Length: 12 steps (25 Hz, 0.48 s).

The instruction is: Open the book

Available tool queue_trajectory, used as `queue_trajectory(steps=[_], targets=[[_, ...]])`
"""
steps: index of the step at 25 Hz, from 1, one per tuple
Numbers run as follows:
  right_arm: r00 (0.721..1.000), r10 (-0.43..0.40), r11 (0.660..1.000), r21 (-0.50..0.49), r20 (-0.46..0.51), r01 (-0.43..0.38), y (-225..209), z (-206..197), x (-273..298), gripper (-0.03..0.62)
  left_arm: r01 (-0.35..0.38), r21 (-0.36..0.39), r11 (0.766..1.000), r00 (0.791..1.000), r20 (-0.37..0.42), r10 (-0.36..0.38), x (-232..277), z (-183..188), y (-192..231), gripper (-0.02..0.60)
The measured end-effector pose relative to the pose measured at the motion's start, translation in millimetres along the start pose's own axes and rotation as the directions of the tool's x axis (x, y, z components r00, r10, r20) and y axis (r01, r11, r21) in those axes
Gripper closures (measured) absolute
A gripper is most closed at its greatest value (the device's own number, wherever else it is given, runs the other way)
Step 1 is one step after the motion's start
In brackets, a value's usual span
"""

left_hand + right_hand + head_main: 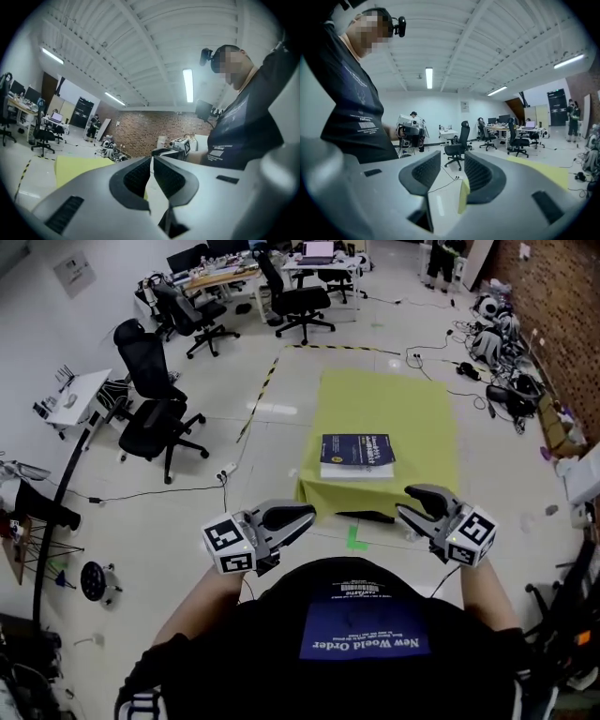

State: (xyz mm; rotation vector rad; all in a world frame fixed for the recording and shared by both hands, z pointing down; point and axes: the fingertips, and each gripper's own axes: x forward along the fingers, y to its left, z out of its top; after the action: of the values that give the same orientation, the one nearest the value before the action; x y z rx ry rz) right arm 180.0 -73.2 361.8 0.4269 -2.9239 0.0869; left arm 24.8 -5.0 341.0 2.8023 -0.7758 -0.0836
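Two grippers, far from the shut book [357,455].
Both empty: left gripper [310,514] shut tight, right gripper [405,503] half open; next, likely a reach for its edge.

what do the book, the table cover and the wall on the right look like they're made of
Book: paper, a white page edge shows, under a dark blue cover that looks like smooth printed card. Table cover: yellow-green matte cloth, likely, since it drapes over the front edge. Wall: bare red-brown brick, rough, with visible courses.
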Motion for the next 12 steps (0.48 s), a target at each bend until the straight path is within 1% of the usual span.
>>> queue_trajectory(steps=[1, 3, 4, 7, 10, 12], targets=[[1.0, 0.016, 1.0, -0.005, -0.006, -0.016, -17, 0, 2, 0.461, -0.01, 0.007, 1.0, 1.0, -0.008, 0.01, 15, 1, 8, 0.572], [0.999, 0.046, 0.999, 0.0, -0.017, -0.046, -42, -3, 10, 0.453, -0.019, -0.002, 1.0, 0.999, -0.029, 0.019, 38, 2, 22, 0.57], [0.998, 0.063, 0.998, 0.005, -0.024, -0.063, -49, -6, 15, 0.446, -0.021, -0.01, 1.0, 0.999, -0.044, 0.021, 44, 1, 28, 0.544], [0.993, 0.1, 0.995, 0.003, -0.061, -0.1, -63, -22, 27, 0.433, -0.042, -0.006, 0.999, 0.994, -0.098, 0.042, 57, -6, 49, 0.517], [0.99, 0.097, 0.995, 0.003, -0.104, -0.097, -85, -37, 36, 0.421, -0.039, 0.012, 0.999, 0.99, -0.134, 0.04, 74, -15, 75, 0.48], [0.988, 0.088, 0.996, 0.005, -0.126, -0.088, -98, -45, 48, 0.412, -0.02, 0.044, 0.999, 0.984, -0.174, 0.028, 84, -23, 96, 0.455]])
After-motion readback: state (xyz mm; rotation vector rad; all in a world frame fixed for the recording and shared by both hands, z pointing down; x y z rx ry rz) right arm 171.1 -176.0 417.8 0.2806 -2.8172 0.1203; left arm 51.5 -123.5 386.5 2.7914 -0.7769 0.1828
